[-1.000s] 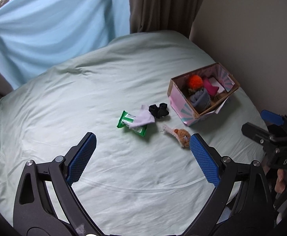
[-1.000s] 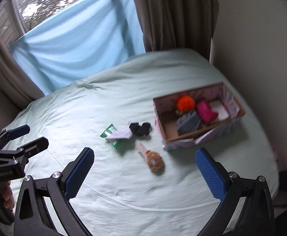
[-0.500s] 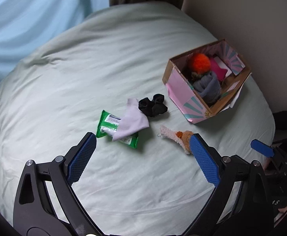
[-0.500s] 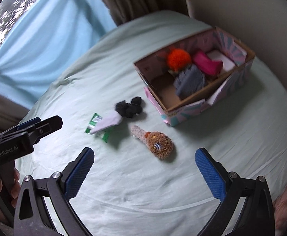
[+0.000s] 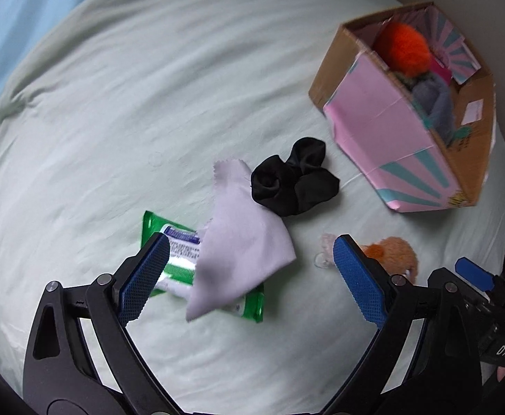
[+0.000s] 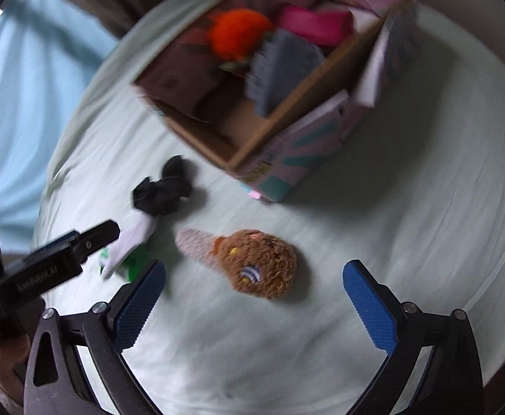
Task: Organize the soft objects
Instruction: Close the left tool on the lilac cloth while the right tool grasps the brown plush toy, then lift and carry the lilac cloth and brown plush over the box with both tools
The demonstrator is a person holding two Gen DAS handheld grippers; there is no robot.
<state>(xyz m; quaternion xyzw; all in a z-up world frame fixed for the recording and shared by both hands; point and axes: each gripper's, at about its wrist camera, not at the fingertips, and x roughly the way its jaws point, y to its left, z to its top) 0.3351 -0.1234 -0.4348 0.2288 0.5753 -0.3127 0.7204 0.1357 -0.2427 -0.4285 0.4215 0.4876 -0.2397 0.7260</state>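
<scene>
On the pale green bed lie a lilac cloth (image 5: 242, 242) draped over a green wipes pack (image 5: 179, 269), a black scrunchie (image 5: 294, 181) and a brown plush toy (image 6: 259, 263). My left gripper (image 5: 249, 280) is open, low over the cloth and pack. My right gripper (image 6: 255, 307) is open, just above the plush toy, empty. A pink cardboard box (image 5: 387, 138) holds an orange pompom (image 5: 403, 48), a grey knit item (image 6: 280, 65) and a pink item (image 6: 314, 24). The plush toy also shows in the left wrist view (image 5: 396, 256).
The box (image 6: 287, 166) stands at the bed's far right near a beige wall. A light blue sheet (image 6: 27, 79) hangs at the back left. The left gripper's body (image 6: 55, 263) shows in the right wrist view beside the cloth.
Both grippers have dropped and moved forward toward the bed. The left now hovers over the cloth and wipes pack, the right over the plush toy. Nothing on the bed has moved.
</scene>
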